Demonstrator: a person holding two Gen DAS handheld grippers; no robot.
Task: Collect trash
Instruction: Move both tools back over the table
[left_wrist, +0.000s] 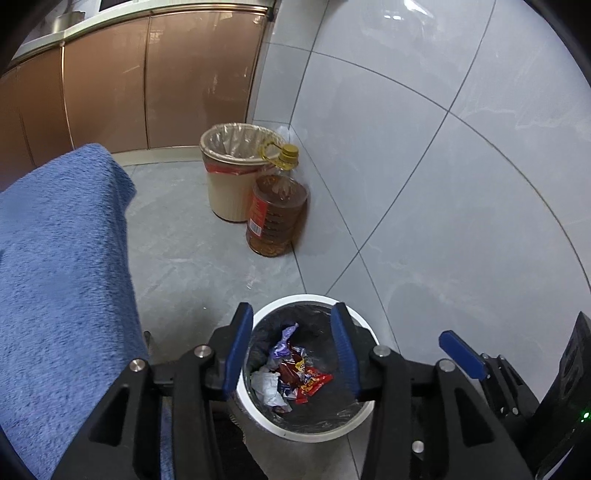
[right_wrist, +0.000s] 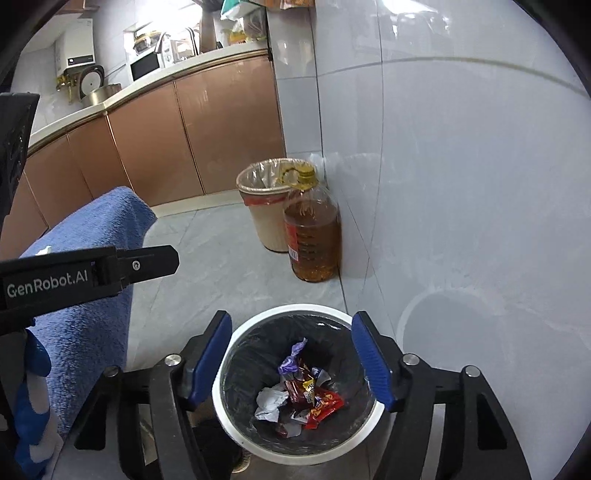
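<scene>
A grey marbled tile floor (left_wrist: 207, 258) is seen in both wrist views, met on the right by a glossy pale tiled wall (left_wrist: 443, 147). Copper-coloured cabinet fronts (left_wrist: 110, 85) are ranged along the far side under a pale table (right_wrist: 155, 79), on which a microwave (right_wrist: 146, 65) and other kitchenware are set; the smaller items there are too distorted to be told apart. In the corner a beige bin (left_wrist: 231, 173) lined with a clear bag is stood upright, and touching it, against the wall, a large oil bottle (left_wrist: 275, 214) with a yellow cap is stood upright too. A blue towel (left_wrist: 62, 277) is draped over something on the left.

Close below, a white trash bin (right_wrist: 236, 439) lined with a black bag is set upright on the floor beside the wall, its mouth turned straight up toward the cameras and its long axis vertical. At its bottom the trash (right_wrist: 299, 395) is heaped: a purple wrapper, red and yellow snack wrappers and crumpled white paper.

The left hand-held gripper (left_wrist: 291, 350) is held above the bin with its blue fingers apart and nothing between them. The right hand-held gripper (right_wrist: 295, 362) is held likewise over the bin mouth, its fingers spread wider and empty. In the right wrist view the left hand-held gripper's black body is seen at the left edge, over the towel.
</scene>
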